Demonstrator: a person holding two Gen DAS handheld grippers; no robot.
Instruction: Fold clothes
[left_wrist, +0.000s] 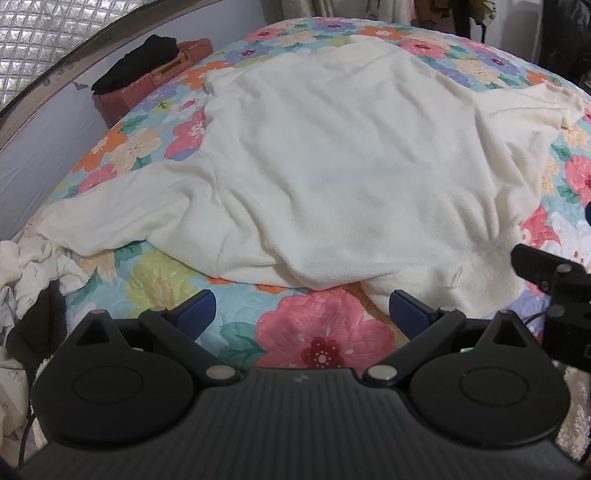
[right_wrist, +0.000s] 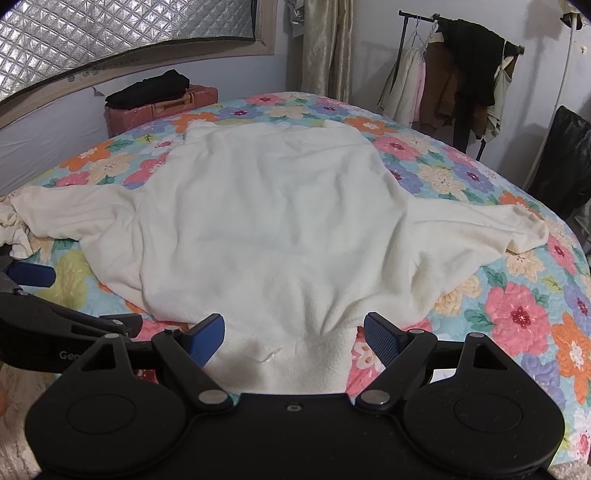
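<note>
Holding my left gripper (left_wrist: 302, 308) and right gripper (right_wrist: 294, 332) released at near edge of cream top (right_wrist: 273, 221), spread flat on quilt (right_wrist: 517, 314), sleeves out; no fold showing.

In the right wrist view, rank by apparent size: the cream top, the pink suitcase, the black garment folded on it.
1. cream top, spread across the floral quilt, by far the largest.
2. pink suitcase.
3. black garment, slightly smaller.
The last two sit farther from the camera, so they look small.
</note>
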